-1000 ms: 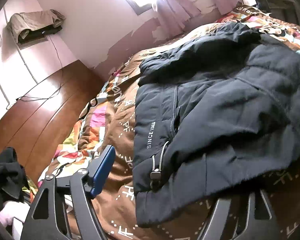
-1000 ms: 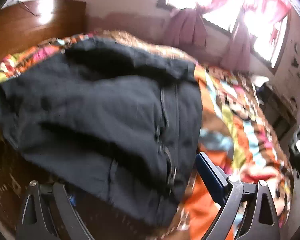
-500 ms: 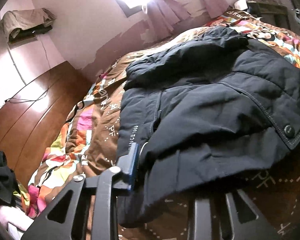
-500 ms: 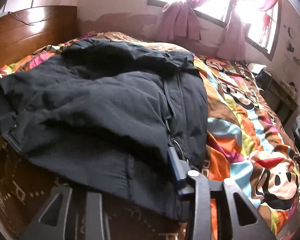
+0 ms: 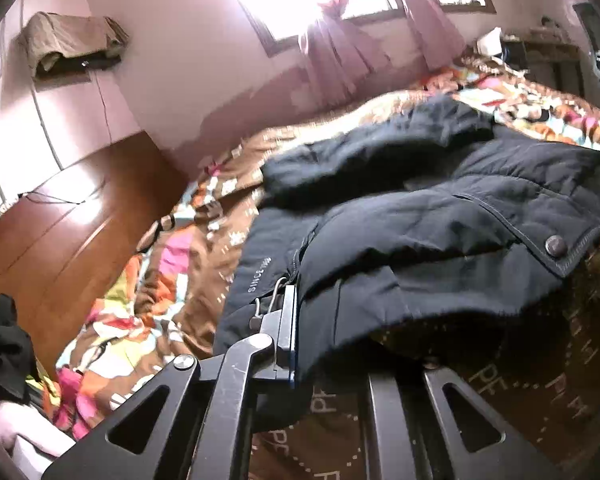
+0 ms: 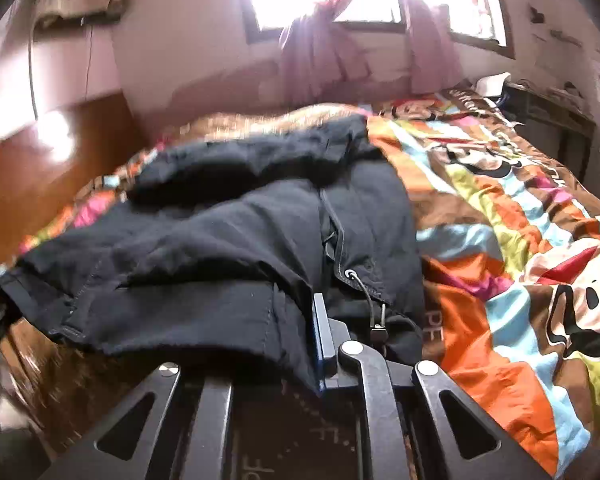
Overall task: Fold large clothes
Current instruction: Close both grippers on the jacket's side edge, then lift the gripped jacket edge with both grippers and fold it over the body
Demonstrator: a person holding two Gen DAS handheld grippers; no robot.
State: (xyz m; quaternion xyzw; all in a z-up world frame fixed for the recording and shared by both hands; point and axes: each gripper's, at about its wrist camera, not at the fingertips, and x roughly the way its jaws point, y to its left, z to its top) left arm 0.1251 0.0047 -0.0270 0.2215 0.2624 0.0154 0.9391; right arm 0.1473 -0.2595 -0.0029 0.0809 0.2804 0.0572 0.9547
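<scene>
My left claw [image 5: 300, 336] has just been closing and now pinches the near hem of the dark padded jacket [image 5: 440, 216], at the corner beside its toggle cord; my right claw [image 6: 320, 344] has likewise just been closing and bites the opposite hem corner of the jacket [image 6: 228, 248], next to the drawstring stopper [image 6: 379, 330]. Cloth sits between the jaws on both sides, so I count each as gripping the hem. The jacket lies spread on the bed [image 6: 500, 216], its hem toward the near edge and its collar end toward the far edge under the window, with the patterned quilt bare out toward the right edge. I judge this garment bulky and moderately heavy for cloth: quilted, soft, springy, not slippery, and inclined to puff back open after a fold. A sleeve with a snap cuff [image 5: 555, 245] lies across the front and may slide off as the hem rises. The hem corners are the right hold, taken deep enough to catch both layers; a shallow bite on the shell alone would likely slip. The cords could snag in my jaws.
</scene>
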